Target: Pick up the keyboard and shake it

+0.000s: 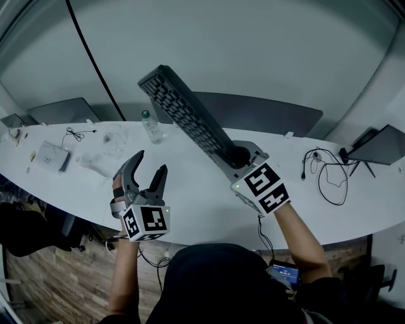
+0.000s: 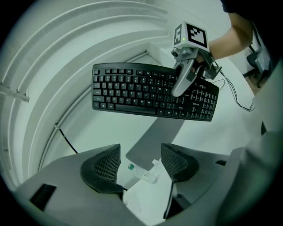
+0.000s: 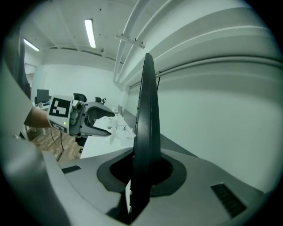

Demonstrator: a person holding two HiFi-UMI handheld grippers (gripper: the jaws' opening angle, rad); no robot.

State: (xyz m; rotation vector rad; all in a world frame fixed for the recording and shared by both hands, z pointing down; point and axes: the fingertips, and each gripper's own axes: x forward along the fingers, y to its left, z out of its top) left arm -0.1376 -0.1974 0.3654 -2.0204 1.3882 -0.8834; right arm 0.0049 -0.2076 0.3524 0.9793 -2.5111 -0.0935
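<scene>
above the bench point(image 1: 196, 205) my right tool point(image 1: 237, 156) pinches the keyboard point(image 1: 183, 114) by one end, free to shake; my left tool point(image 1: 152, 162) gapes wide, empty.

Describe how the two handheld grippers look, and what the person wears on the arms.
The left gripper and right gripper have grey bodies and dark curved jaws; the left's pads are mesh-textured. Each carries a white cube with black square markers and a small green light. The forearms are bare; a dark sleeve starts higher up.
</scene>
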